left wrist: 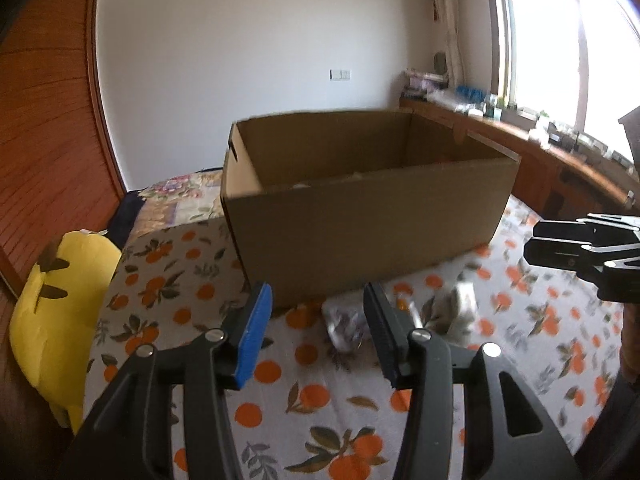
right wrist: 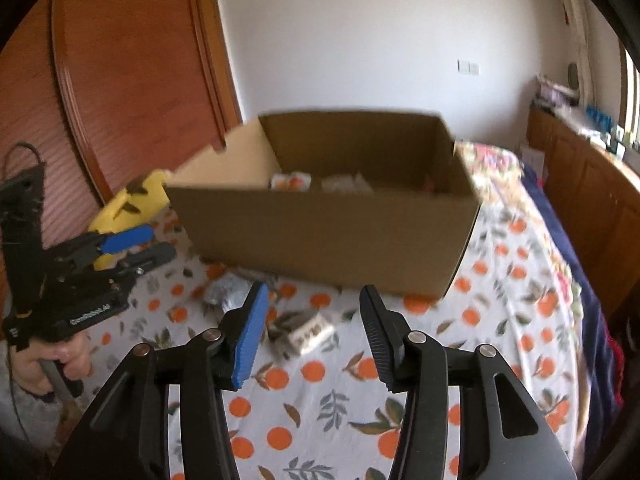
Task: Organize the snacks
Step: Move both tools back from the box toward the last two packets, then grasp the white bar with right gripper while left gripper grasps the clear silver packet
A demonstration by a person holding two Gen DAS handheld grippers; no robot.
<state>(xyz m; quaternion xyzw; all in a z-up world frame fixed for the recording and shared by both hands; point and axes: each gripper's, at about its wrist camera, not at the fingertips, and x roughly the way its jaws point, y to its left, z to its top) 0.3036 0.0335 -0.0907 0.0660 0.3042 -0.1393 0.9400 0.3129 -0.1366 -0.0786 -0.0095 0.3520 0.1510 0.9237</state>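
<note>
Both the left tongs [left wrist: 316,334] and the right tongs [right wrist: 310,336] are seen partly open with nothing gripped. A small white snack box [right wrist: 310,334] is found on the orange-print bed cover [right wrist: 320,400], beyond and between the right tongs' tips, its long axis slanted up to the right. A clear snack packet [left wrist: 346,326] is seen just before the left tongs; the cardboard box [right wrist: 324,236] is set behind both.
</note>
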